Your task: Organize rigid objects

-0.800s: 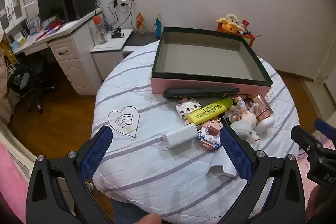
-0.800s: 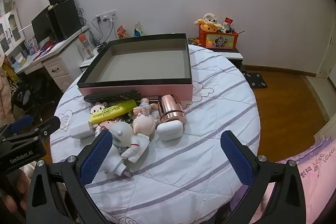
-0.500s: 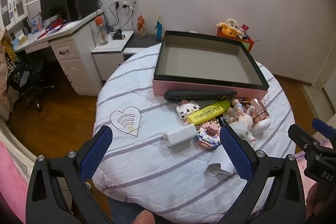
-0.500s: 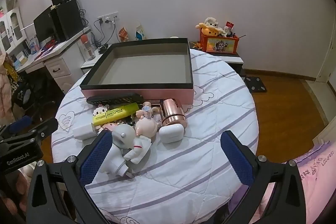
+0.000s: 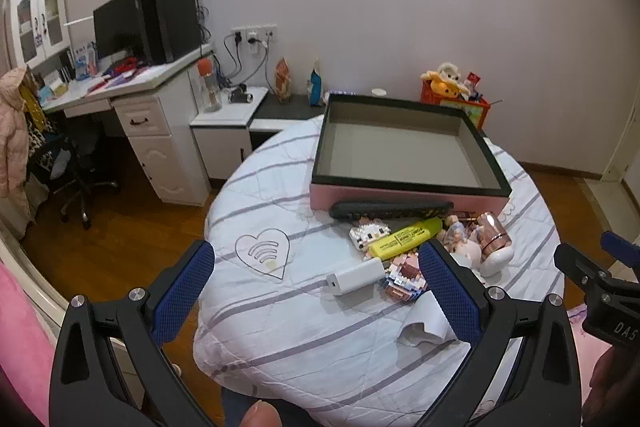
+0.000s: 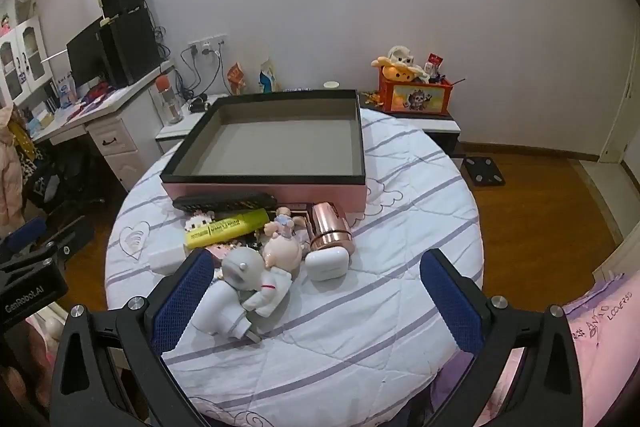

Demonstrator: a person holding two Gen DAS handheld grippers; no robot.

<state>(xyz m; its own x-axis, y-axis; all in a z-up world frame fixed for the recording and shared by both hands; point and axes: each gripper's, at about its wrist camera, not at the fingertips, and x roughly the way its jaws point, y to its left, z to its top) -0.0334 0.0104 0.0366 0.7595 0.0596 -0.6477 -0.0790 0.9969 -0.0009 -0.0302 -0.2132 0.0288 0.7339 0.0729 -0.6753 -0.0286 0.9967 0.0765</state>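
Both claws are being held spread wide and empty above the near edge of the round desk (image 6: 420, 187). The left claw (image 5: 316, 295) is being carried over bare cloth at the left of the clutter, and the right claw (image 6: 316, 301) over the clutter's near right side. The objects to be sorted are lying heaped just in front of the empty pink box (image 6: 280, 187), whose near wall is being touched by the black remote (image 6: 226, 203). The astronaut figure (image 6: 248, 287) is lying nearest the right claw, just beside its left finger, and so is judged likeliest to be taken first by that claw. The white charger (image 5: 354, 281) is lying ahead of the left claw and slightly right of its centre, with its long axis running left to right. The yellow highlighter (image 5: 406, 239) is lying beyond it on a similar slant. Every item is being separated from the box by only a short forward carry.
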